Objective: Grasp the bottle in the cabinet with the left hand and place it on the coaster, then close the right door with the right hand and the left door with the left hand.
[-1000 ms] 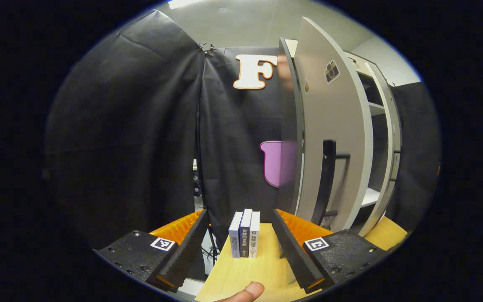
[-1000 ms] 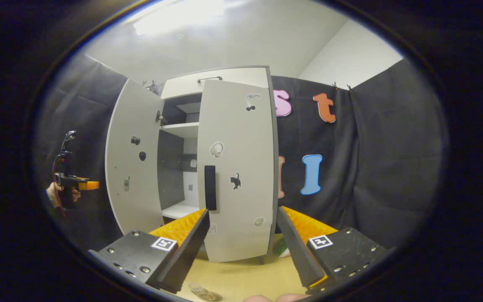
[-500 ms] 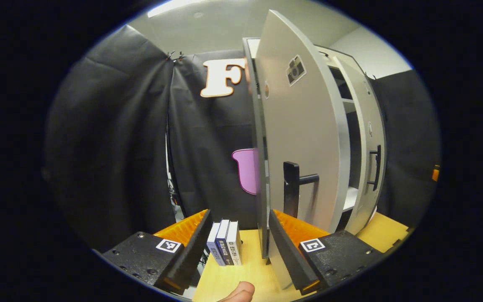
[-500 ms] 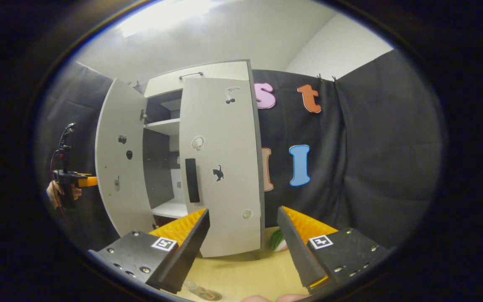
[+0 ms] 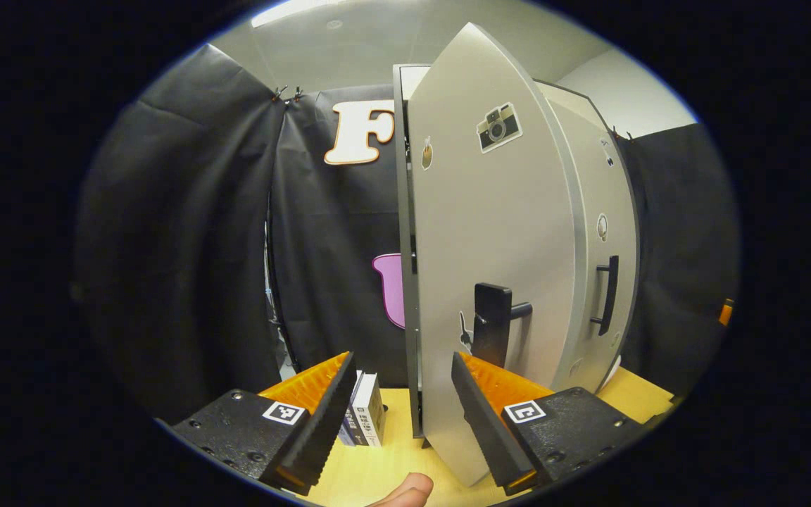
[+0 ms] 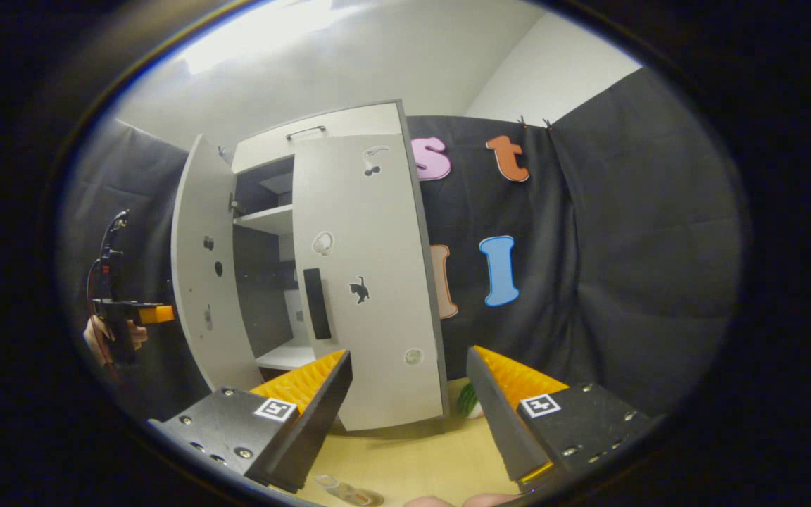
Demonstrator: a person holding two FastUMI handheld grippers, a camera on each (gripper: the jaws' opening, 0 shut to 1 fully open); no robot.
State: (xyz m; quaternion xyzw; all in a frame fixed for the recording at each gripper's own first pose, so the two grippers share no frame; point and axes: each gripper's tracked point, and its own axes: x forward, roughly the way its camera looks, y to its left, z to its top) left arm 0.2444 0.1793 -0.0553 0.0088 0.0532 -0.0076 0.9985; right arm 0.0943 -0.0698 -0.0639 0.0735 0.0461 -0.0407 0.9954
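Books (image 5: 367,419): a few stand upright on the table (image 5: 391,465), seen in the left gripper view between the spread fingers, left of the cabinet.
Left gripper (image 5: 400,405): jaws wide apart, nothing between them; the edge of the left door crosses the gap near its right finger. A fingertip of the holding hand (image 5: 405,491) shows at the bottom. In the right gripper view this gripper sits at far left, just outside the left door, held by a hand.
Left door (image 5: 490,267): partly open, swung well toward the cabinet front; camera sticker near its top, dark handle (image 5: 493,331) low down.
Cabinet (image 6: 286,232): pale, standing on the table; shelves visible through the gap between the doors.
Right door (image 6: 363,282): looks flush with the cabinet front, dark handle (image 6: 315,303) along its left edge, cat sticker beside it.
Right gripper (image 6: 409,408): jaws wide apart, holding nothing, back from the right door.
Bottle (image 6: 338,486): clear shape, apparently this, low on the table at the bottom edge, resting on what seems the coaster (image 6: 367,498); details too small to tell.
Green object (image 6: 467,401): on the table right of the cabinet base, half hidden.
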